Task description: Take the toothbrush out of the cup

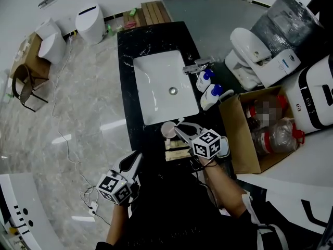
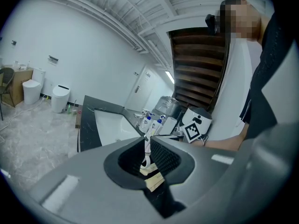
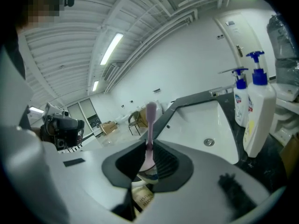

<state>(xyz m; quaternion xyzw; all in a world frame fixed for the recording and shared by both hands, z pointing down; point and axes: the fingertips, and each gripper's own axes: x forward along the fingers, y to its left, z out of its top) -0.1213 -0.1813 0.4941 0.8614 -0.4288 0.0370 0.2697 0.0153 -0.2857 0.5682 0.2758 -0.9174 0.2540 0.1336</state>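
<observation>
Your right gripper [image 3: 149, 144] is clamped on the pink toothbrush [image 3: 151, 118] above the cup [image 3: 145, 175]. The toothbrush looks light, stiff and slick, so grip mid-handle. Left gripper [image 2: 147, 143]: closed, empty.

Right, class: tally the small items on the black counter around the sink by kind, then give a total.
Pump bottles: 2
Flat boxes: 2
Cup: 1
Toothbrush: 1
Total: 6
</observation>
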